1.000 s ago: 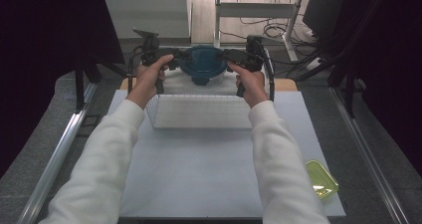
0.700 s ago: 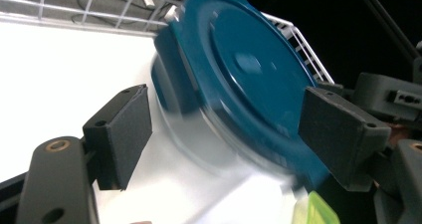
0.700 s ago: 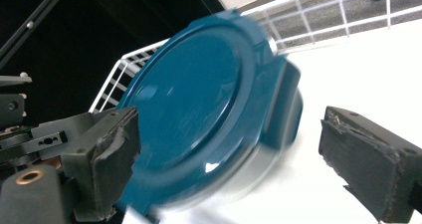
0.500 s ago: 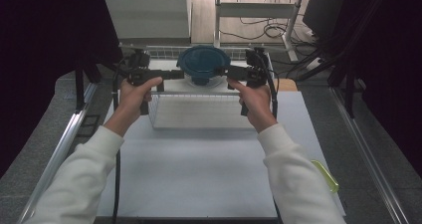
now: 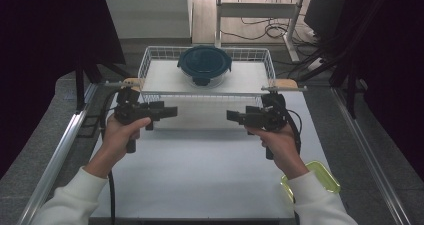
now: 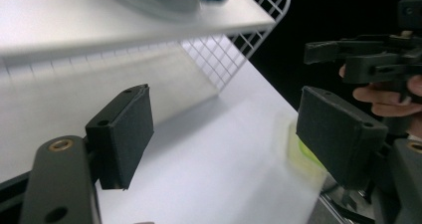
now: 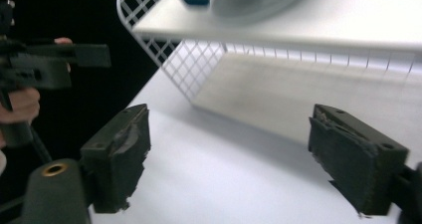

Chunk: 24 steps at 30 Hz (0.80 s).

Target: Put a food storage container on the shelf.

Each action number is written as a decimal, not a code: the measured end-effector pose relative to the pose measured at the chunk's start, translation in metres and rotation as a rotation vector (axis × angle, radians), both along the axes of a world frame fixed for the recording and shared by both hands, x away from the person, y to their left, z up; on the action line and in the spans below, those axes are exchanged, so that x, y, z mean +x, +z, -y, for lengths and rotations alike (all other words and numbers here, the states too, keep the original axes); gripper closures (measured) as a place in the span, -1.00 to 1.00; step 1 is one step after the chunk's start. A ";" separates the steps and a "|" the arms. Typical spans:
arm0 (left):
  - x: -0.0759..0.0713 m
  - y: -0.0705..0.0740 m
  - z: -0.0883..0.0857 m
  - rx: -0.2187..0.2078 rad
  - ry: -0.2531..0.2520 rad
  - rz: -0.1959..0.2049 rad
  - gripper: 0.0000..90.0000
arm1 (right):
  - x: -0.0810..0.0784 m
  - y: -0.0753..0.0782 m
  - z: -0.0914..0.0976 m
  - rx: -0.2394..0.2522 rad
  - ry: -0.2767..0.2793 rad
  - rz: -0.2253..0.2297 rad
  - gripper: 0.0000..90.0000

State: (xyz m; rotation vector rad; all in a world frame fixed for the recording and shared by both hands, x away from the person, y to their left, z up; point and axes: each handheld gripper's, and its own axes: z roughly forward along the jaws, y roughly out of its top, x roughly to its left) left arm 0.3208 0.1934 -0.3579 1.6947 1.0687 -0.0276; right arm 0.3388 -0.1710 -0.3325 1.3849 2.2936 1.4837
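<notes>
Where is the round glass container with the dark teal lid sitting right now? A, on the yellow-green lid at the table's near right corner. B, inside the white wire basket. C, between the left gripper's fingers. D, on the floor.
B: the round glass container with the dark teal lid rests on the floor of the white wire basket, and both grippers are open and hold nothing.

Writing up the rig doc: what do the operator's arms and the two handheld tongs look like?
Both arms wear white long sleeves. The left tongs and right tongs are matte black, pistol-grip units, each trailing a black cable. Close up, each has two blocky rectangular black pads on black jaw arms with a brass-coloured rivet. The right tongs' pads look frayed at the edges.
</notes>
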 end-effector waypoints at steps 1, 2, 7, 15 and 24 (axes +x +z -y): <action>-0.004 -0.006 0.001 0.004 -0.008 -0.013 -0.50 | -0.003 -0.004 0.003 -0.007 0.005 0.002 -0.57; -0.010 -0.013 0.003 0.008 -0.015 -0.024 -0.50 | -0.007 -0.008 0.005 -0.017 0.015 0.005 -0.55; -0.028 -0.042 0.010 0.078 -0.045 -0.052 -0.49 | -0.034 -0.030 0.019 -0.074 0.067 0.018 -0.50; -0.047 -0.075 0.016 0.131 -0.047 -0.084 -0.48 | -0.056 -0.055 0.035 -0.130 0.093 0.008 -0.47; -0.062 -0.106 0.020 0.209 -0.052 -0.126 -0.49 | -0.068 -0.081 0.056 -0.165 0.093 -0.022 -0.44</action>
